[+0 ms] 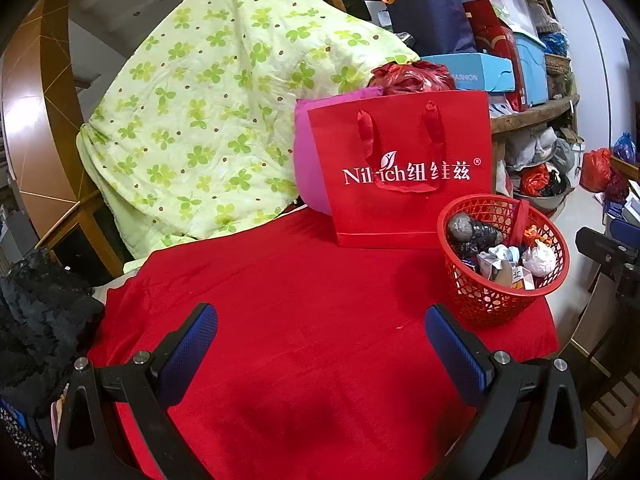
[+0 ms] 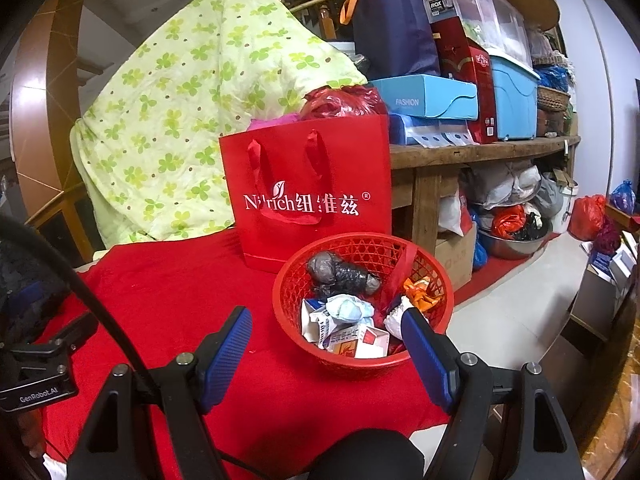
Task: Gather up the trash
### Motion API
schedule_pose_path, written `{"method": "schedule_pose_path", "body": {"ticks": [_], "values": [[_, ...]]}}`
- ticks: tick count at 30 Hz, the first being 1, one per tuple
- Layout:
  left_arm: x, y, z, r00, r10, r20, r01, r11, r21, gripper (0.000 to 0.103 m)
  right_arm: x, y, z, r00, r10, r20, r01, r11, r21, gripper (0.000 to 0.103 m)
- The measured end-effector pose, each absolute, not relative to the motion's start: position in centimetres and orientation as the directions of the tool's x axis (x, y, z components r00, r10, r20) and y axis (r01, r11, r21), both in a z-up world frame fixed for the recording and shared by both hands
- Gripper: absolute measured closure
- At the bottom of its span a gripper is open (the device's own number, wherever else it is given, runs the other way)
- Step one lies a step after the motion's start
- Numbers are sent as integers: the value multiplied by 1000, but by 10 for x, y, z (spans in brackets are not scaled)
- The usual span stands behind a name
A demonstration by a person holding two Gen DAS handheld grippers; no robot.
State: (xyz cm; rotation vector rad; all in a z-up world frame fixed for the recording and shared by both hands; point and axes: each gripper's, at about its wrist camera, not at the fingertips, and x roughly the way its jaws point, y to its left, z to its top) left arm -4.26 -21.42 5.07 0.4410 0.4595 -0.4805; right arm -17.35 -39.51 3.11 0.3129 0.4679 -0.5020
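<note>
A red mesh basket [image 2: 360, 364] stands at the right end of a surface covered by a red cloth [image 2: 160, 280]. It holds trash: a grey-black wrapped bundle [image 2: 340, 272], crumpled paper [image 2: 348, 308], small cartons [image 2: 356, 342] and an orange wrapper [image 2: 420, 294]. My right gripper [image 2: 325, 314] hangs open over the basket's near rim, one fingertip left of the basket and the other above its inside; nothing is gripped. In the left wrist view the basket [image 1: 500, 312] is at the right. My left gripper [image 1: 322, 310] is open over bare red cloth [image 1: 280, 280], with nothing between its pads.
A red paper gift bag [image 2: 312, 240] stands just behind the basket, with a green clover quilt [image 2: 180, 120] heaped at the back left. A wooden shelf [image 2: 480, 148] packed with boxes runs to the right. The floor [image 2: 520, 300] drops away past the cloth's right edge.
</note>
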Motion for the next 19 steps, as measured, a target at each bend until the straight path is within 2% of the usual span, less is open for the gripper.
{"method": "schedule_pose_path", "body": {"ticks": [14, 19], "values": [[-40, -223, 49, 772, -375, -514, 561, 782, 272, 0, -167, -395, 26, 760, -397, -514, 537, 829, 154, 23], [-29, -212, 46, 735, -420, -532, 586, 788, 188, 0, -163, -395, 25, 758, -400, -515, 540, 828, 151, 23]]}}
